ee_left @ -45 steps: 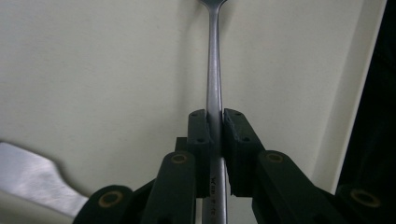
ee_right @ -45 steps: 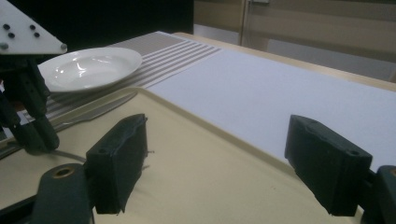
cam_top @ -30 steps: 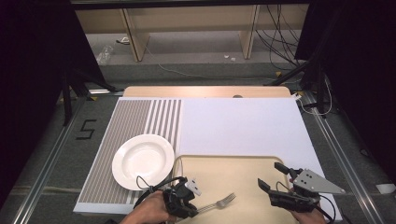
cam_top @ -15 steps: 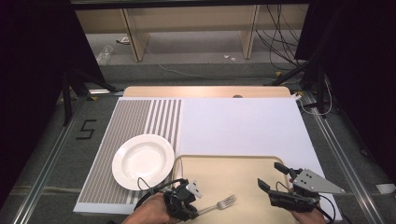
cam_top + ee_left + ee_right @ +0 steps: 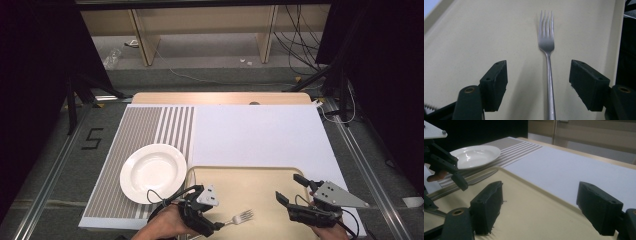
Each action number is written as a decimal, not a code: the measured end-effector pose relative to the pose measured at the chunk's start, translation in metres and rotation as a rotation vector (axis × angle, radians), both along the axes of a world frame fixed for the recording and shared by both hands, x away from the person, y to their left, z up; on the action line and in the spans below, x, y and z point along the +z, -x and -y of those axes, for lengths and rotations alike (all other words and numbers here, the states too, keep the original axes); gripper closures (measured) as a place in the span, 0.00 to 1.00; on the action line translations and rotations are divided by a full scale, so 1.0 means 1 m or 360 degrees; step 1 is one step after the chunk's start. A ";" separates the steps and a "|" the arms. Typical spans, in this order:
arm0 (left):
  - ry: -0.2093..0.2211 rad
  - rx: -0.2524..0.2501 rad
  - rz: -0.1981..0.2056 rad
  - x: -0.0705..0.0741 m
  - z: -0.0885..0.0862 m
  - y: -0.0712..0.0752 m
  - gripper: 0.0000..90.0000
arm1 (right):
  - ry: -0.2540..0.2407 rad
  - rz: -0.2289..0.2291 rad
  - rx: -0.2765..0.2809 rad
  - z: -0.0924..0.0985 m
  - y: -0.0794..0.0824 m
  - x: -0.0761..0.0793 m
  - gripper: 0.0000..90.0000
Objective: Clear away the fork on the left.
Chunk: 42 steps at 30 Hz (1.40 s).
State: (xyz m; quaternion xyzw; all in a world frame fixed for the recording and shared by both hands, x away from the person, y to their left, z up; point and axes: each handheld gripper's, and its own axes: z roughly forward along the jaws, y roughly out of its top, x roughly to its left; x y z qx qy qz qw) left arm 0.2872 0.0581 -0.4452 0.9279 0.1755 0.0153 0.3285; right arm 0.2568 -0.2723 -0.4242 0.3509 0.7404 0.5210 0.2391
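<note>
A silver fork [image 5: 241,217] [image 5: 546,42] lies on a beige tray [image 5: 240,182] [image 5: 536,212] at the table's near edge, tines pointing right in the high view. My left gripper [image 5: 214,212] [image 5: 540,71] is open, one jaw on each side of the fork's handle and neither touching it. Over the tray's right end, my right gripper [image 5: 291,188] [image 5: 540,195] is open and holds nothing. A white plate [image 5: 152,172] [image 5: 475,155] sits left of the tray on a striped mat [image 5: 150,127]. In the right gripper view, a knife [image 5: 477,178] lies between the plate and the tray rim.
A white cloth [image 5: 260,135] [image 5: 574,167] covers the table beyond the tray. The wooden table edge [image 5: 220,97] runs along the far side. Shelving legs and cables stand on the floor behind the table.
</note>
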 end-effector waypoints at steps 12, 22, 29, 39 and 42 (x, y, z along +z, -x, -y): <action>-0.0089 -0.0210 0.0074 -0.010 0.026 0.008 0.84 | -0.0006 0.0007 0.0005 -0.001 0.000 0.000 0.25; -0.0120 -0.0254 0.0046 -0.017 0.037 0.010 0.99 | -0.0006 0.0001 0.0002 -0.001 -0.001 -0.001 0.25; -0.0161 -0.0269 0.0041 -0.024 0.043 0.009 0.99 | -0.0001 0.0008 0.0009 -0.001 -0.001 -0.001 0.25; -0.0187 -0.0161 0.0064 -0.024 0.036 0.000 0.99 | -0.0006 0.0006 0.0011 -0.001 0.000 0.000 0.25; -0.0184 -0.0128 0.0061 -0.025 0.033 -0.004 0.99 | 0.0003 0.0006 0.0014 -0.001 0.000 -0.001 0.25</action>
